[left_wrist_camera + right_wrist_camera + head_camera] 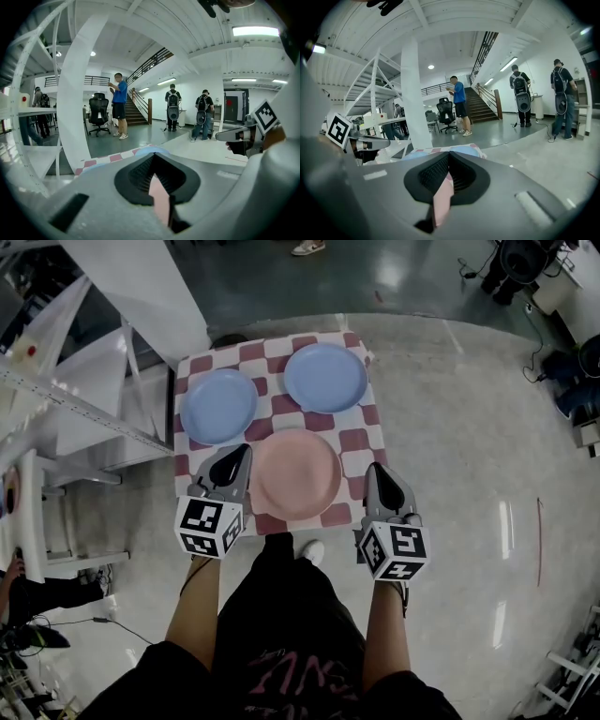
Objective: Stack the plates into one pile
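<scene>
A small table with a red-and-white checked cloth [371, 439] carries three plates. Two blue plates lie at the back, one on the left [218, 405] and one on the right [325, 377]. A pink plate [296, 473] lies at the front middle. My left gripper [240, 455] hovers by the pink plate's left rim, shut and empty. My right gripper [377, 471] hangs just right of that plate over the cloth's edge, also shut and empty. In the left gripper view the closed jaws [153, 163] show a pink sliver [159, 197] below them. The right gripper view [448, 161] shows the same.
A white metal frame with shelves [75, 409] stands close to the table's left side. Polished floor surrounds the table. Several people [120, 105] and an office chair [98, 115] stand farther back by a staircase. My own legs and shoe [312, 552] are at the table's front.
</scene>
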Motion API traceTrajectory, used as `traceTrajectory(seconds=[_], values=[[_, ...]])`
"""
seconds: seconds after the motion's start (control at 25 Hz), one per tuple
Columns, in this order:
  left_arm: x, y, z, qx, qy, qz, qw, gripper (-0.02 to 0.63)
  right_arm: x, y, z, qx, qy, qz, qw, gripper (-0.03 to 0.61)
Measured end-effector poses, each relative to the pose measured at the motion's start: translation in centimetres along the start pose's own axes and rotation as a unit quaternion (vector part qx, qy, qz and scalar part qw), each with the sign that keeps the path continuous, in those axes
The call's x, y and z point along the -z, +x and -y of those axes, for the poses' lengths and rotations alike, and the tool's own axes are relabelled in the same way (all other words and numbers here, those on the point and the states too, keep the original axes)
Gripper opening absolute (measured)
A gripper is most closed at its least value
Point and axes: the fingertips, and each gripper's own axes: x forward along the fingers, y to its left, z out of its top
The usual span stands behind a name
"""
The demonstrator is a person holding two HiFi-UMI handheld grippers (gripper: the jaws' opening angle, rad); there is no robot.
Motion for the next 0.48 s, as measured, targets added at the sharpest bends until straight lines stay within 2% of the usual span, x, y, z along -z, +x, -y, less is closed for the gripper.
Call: traceTrajectory(seconds=[0.48], values=[[5.3, 1.1, -1.4, -0.009, -0.023, -0.038, 0.9989, 0.000, 5.0, 2.3, -1.0, -0.011, 0.012, -0.049, 0.999, 0.009]])
